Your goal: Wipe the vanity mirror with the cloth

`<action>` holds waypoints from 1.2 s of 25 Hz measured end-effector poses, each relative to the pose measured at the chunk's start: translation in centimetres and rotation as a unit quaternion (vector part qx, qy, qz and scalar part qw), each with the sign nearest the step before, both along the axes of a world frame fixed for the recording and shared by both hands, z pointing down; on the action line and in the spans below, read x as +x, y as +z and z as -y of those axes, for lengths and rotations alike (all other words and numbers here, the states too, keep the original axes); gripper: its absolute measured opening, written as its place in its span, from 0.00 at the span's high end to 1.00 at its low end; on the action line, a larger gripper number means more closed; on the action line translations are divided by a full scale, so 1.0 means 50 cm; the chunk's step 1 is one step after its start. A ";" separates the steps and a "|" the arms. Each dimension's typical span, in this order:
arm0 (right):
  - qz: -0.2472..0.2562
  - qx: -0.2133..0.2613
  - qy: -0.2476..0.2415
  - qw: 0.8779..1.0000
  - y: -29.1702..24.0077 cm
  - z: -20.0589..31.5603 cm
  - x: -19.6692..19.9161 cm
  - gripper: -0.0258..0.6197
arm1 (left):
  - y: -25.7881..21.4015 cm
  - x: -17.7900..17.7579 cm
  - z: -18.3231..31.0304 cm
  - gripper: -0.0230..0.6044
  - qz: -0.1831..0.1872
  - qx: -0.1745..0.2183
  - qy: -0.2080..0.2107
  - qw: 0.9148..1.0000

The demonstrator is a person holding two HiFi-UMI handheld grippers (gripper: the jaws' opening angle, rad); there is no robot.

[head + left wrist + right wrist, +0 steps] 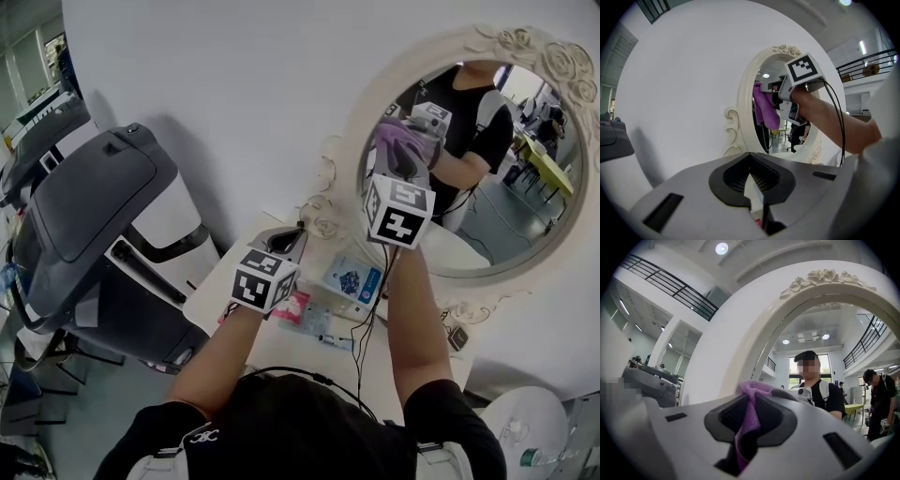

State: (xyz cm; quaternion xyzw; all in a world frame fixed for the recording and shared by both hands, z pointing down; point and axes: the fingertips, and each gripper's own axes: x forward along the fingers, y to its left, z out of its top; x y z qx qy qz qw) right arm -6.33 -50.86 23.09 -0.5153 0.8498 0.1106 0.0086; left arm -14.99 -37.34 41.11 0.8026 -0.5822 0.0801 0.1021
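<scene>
While the right hand-held gripper (405, 157) clenches a purple fabric cloth (397, 139) at the left side of the oval cream-framed vanity mirror (525, 206), left hand-held gripper (281, 240) lower over the white counter (281, 342), jaws nearly together, nothing between.

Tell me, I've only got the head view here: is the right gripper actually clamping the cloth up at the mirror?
Observer: Yes. The right gripper view shows the purple cloth pinched between the right gripper's tongs.
Operator: What about the left gripper?
Observer: The left gripper's tongs are together with nothing between them.
Operator: How does the cloth sit against the mirror?
Observer: In the left gripper view it hangs down from the tongs right at the mirror's left inner rim. I can't confirm that it touches.
</scene>
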 end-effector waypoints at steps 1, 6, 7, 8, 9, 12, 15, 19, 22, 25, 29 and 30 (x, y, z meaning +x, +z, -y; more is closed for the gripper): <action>-0.004 -0.001 0.004 1.000 -0.003 0.001 -0.007 0.87 | 0.000 0.001 0.000 0.97 0.000 0.000 0.001 1.000; -0.031 0.003 0.009 0.999 -0.001 0.004 -0.023 0.87 | 0.008 0.003 0.002 0.97 -0.002 -0.005 0.006 1.000; -0.037 0.006 0.007 0.999 0.001 0.003 -0.023 0.87 | 0.011 0.004 0.002 0.97 -0.001 -0.007 0.007 1.000; -0.039 0.009 0.005 0.999 0.003 0.003 -0.023 0.87 | 0.015 0.005 0.003 0.97 -0.001 -0.009 0.007 1.000; -0.038 0.010 0.002 0.999 0.006 0.002 -0.024 0.87 | 0.018 0.006 0.003 0.97 -0.001 -0.012 0.008 1.000; -0.031 0.009 -0.008 0.999 0.022 0.002 -0.027 0.87 | 0.025 0.011 0.006 0.97 -0.001 -0.016 0.011 1.000; -0.030 0.004 -0.008 1.000 0.054 0.003 -0.033 0.87 | 0.029 0.011 0.009 0.97 0.000 -0.018 0.012 1.000; -0.037 -0.016 -0.009 0.999 0.118 0.004 -0.040 0.87 | 0.035 0.006 0.015 0.97 0.001 -0.023 0.011 1.000; -0.048 -0.028 -0.012 0.998 0.154 0.005 -0.038 0.87 | 0.036 0.010 0.020 0.97 0.003 -0.023 0.014 1.000; -0.051 -0.036 -0.021 0.998 0.162 0.005 -0.036 0.87 | 0.030 0.023 0.027 0.97 0.007 -0.021 0.022 1.000; -0.043 -0.050 -0.017 0.998 0.169 0.003 -0.011 0.87 | 0.025 0.047 0.036 0.97 0.011 -0.021 0.035 0.999; -0.043 -0.052 -0.013 0.998 0.174 0.003 0.000 0.88 | 0.024 0.054 0.038 0.97 0.011 -0.020 0.039 0.999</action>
